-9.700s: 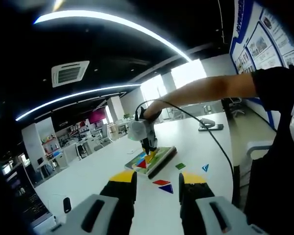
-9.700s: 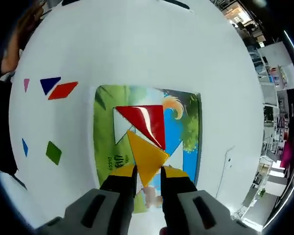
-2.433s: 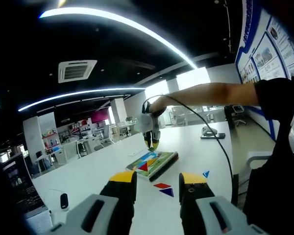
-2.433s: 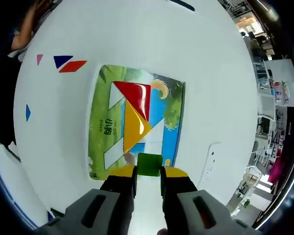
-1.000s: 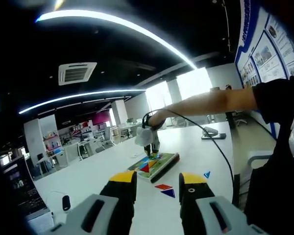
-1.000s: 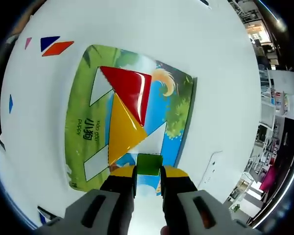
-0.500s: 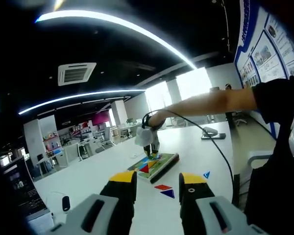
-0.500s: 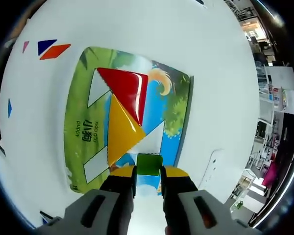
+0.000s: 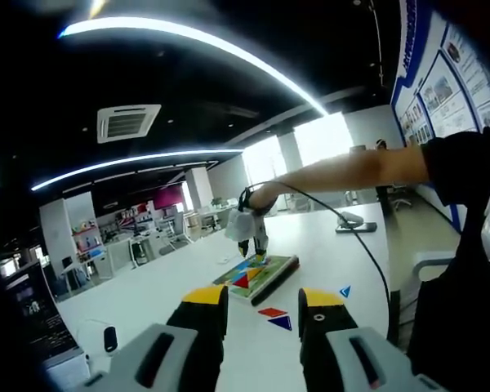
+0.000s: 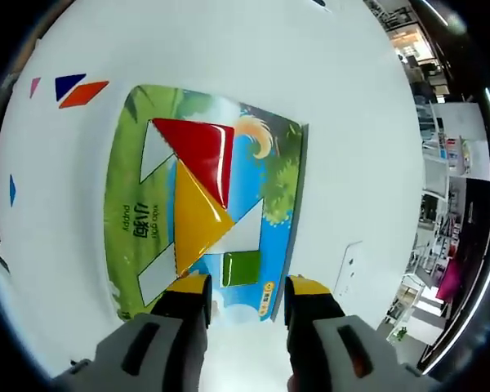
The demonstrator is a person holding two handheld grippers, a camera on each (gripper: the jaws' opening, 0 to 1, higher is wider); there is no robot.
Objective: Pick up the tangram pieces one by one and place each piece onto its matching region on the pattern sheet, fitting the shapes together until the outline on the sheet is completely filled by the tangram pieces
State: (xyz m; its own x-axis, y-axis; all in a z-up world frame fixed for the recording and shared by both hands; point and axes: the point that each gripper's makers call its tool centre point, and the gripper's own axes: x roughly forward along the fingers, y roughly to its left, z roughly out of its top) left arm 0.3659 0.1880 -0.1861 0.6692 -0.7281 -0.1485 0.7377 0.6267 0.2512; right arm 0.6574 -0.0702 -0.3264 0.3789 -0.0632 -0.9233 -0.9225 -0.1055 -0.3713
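Tangram pieces [image 10: 83, 93] left on the white table [image 10: 327, 98] look thin, glossy, probably slippery, so pinch their edges; your right gripper [image 10: 245, 294] gapes above the green square [image 10: 242, 268] on the pattern sheet [image 10: 122, 214], left gripper [image 9: 261, 298] open too.

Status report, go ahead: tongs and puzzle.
Right tongs open, just clear of green square lying on pattern sheet. Left tongs open, empty. Nothing blocking the sheet.

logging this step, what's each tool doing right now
Left tool: open, holding nothing, above the white table.
Right tool: open, empty; the green square lies on the pattern sheet.
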